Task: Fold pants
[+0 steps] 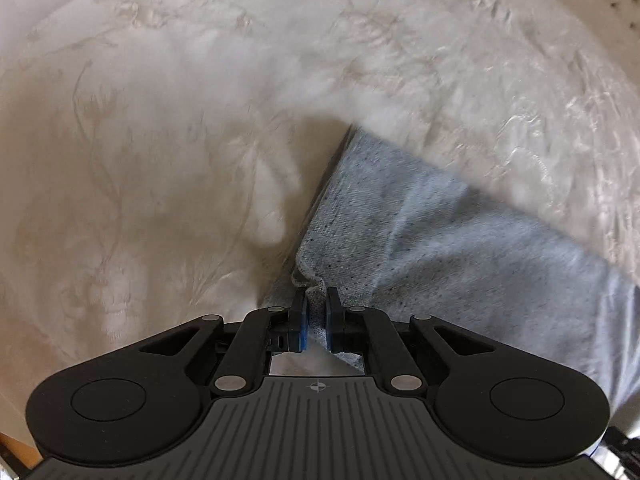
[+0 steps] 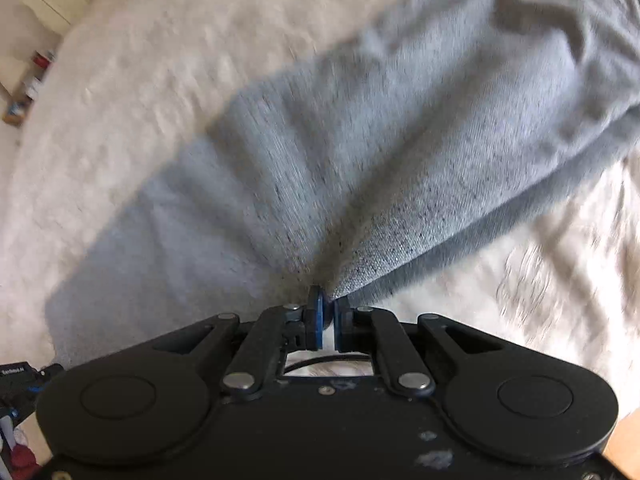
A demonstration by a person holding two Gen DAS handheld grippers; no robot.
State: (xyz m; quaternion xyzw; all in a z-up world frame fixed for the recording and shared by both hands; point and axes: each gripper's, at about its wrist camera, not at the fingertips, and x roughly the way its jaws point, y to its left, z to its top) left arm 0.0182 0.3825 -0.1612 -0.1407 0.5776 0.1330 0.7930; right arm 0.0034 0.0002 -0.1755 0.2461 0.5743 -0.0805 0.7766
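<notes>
Pinching the grey pants (image 1: 420, 232) at their edge in both my left gripper (image 1: 316, 316) and right gripper (image 2: 327, 322), low centre of each view over the white bedspread (image 1: 140, 160), I should carry both corners evenly, keeping the cloth taut.

The bed (image 2: 168, 92) has a white cover (image 1: 132, 184) with a faint leaf pattern; the cover is soft and full of small wrinkles; it fills most of both views. Grey pants (image 2: 400, 128) lie on the cover; in the right wrist view they spread out wide and bunch up at the far end; in the left wrist view one edge of the pants (image 1: 420, 232) lies on the white cover.
</notes>
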